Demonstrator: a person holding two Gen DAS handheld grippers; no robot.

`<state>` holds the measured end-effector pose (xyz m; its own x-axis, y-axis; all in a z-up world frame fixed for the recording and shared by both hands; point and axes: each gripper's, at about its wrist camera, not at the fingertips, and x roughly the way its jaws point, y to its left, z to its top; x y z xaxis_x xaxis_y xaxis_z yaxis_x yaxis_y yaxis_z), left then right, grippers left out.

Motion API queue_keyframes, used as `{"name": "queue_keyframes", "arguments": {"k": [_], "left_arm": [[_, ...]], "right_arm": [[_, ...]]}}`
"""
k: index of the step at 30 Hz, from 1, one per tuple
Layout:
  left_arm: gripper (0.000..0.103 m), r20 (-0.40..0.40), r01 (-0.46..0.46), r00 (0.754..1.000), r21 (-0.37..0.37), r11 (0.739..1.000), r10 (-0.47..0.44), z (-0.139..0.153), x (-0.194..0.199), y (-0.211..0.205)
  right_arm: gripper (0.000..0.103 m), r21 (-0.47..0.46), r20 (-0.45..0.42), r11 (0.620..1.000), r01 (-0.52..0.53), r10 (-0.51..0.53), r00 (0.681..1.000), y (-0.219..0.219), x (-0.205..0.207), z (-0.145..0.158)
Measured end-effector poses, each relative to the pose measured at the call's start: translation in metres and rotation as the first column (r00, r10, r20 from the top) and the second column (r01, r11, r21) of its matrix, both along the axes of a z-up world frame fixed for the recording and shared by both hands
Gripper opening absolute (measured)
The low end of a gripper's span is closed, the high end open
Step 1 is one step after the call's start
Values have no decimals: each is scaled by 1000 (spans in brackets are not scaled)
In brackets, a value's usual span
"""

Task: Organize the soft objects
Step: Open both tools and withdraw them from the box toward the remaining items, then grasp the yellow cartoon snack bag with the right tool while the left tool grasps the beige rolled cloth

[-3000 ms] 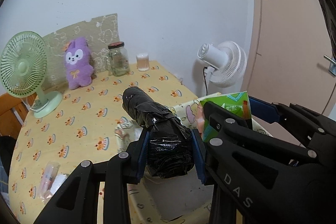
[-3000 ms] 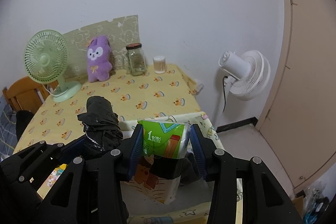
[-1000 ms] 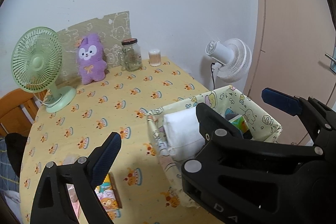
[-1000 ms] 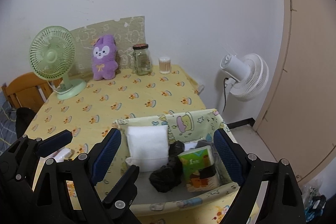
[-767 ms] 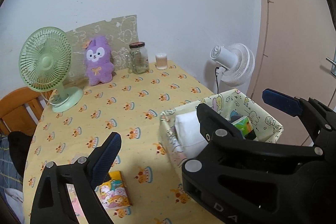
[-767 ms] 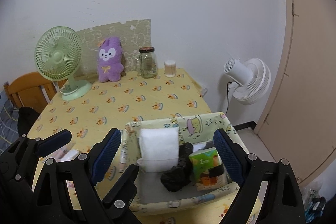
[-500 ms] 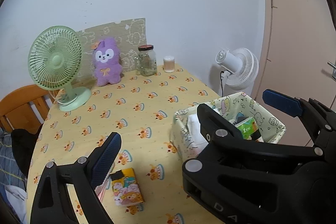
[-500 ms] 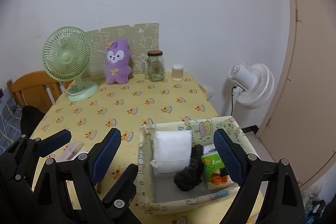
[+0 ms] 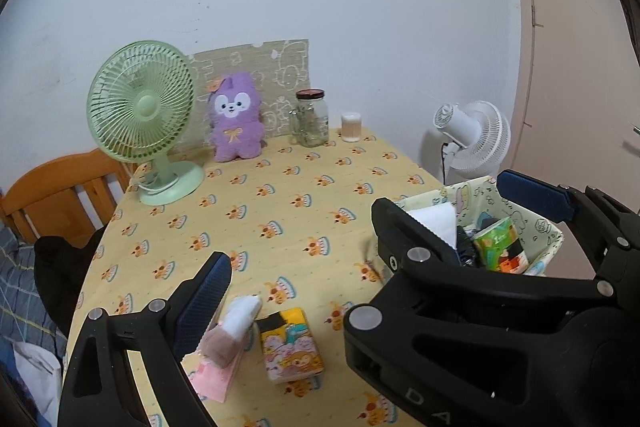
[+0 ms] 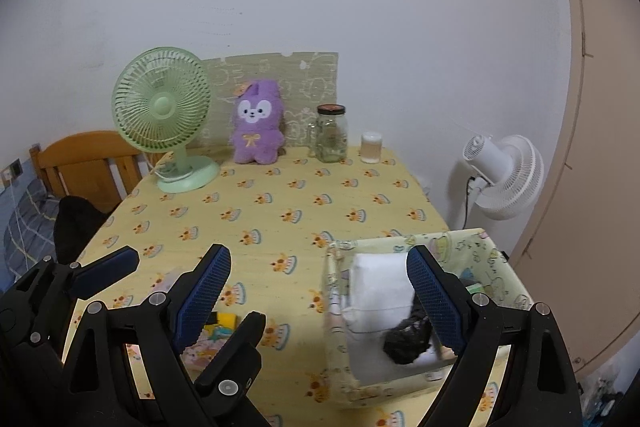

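Both fingers point(image 10: 318, 291) wide, empty, cartoon-print tissue pack point(image 9: 290, 345) flat on tbl, pink-white cloth point(image 9: 224, 343) beside.

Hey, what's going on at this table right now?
A person is sorting soft things into a fabric bin with two handheld tools. Both the left tool and the right tool are open and empty. The bin already holds a white towel, a black bag and a green tissue pack. Left on the yellow tablecloth are a cartoon tissue pack and a pink-and-white bundle. A purple plush sits at the back.
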<state>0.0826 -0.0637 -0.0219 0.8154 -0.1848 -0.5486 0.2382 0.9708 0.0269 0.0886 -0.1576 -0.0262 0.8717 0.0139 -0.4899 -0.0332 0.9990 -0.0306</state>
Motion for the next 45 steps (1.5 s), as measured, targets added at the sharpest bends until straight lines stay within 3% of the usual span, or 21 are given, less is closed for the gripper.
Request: {"name": "queue_keyframes", "arguments": {"k": [11, 23, 45], "left_arm": [[90, -16, -24, 1000, -14, 1000, 24, -17, -1, 31], [85, -69, -103, 992, -17, 995, 102, -50, 2, 59], [71, -228, -202, 953, 13, 979, 200, -112, 21, 85]], "right_arm": [[92, 12, -23, 999, -38, 38, 999, 30, 0, -16], [91, 43, -94, 993, -111, 115, 989, 58, 12, -54], [83, 39, -242, 986, -159, 164, 956, 85, 38, -115]]}}
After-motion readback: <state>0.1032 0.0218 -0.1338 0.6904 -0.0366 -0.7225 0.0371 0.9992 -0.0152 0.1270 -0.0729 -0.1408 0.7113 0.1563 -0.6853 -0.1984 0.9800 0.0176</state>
